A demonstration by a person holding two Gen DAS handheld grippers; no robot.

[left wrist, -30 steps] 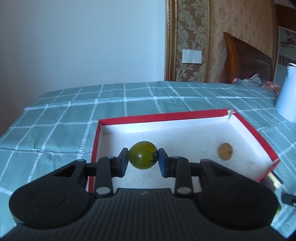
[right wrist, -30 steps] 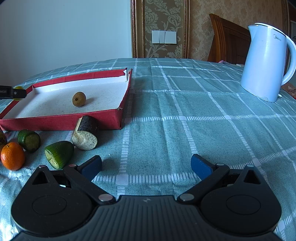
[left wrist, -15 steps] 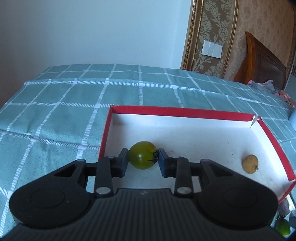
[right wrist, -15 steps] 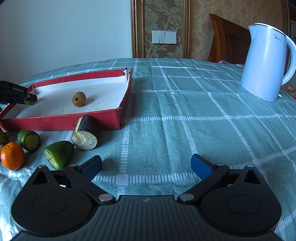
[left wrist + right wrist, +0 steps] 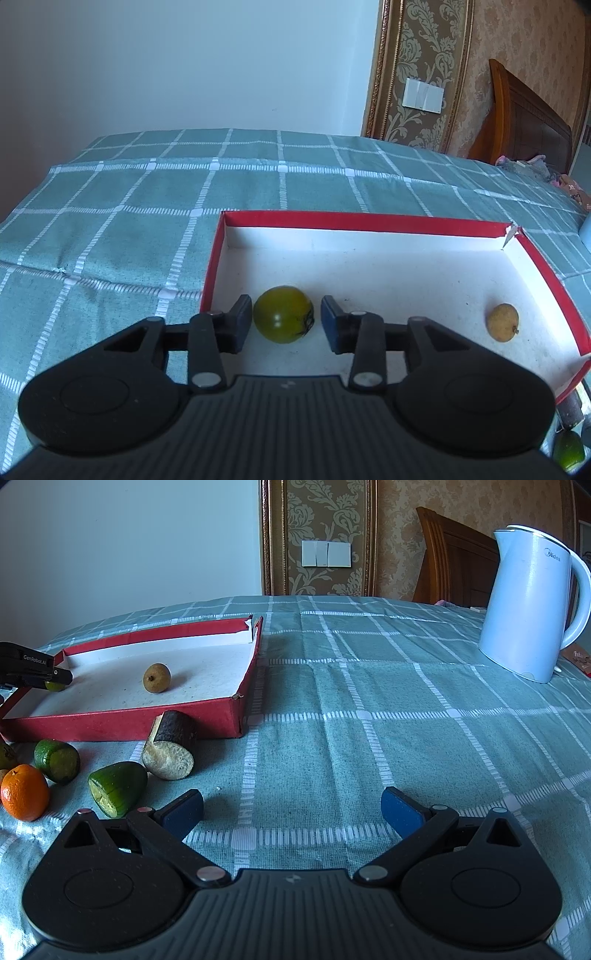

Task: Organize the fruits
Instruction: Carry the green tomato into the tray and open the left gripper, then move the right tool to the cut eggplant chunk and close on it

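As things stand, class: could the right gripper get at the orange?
Probably yes. The right gripper is open and holds nothing, and the orange lies on bare cloth to its left, outside the box. Only a green piece sits partly between them.

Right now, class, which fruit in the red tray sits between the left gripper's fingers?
The green tomato, between the left gripper's opened fingers; the small brown fruit lies apart.

R gripper (image 5: 291, 806) fingers spread over cloth, fruits (image 5: 118, 788) left, kettle (image 5: 532, 602) right.
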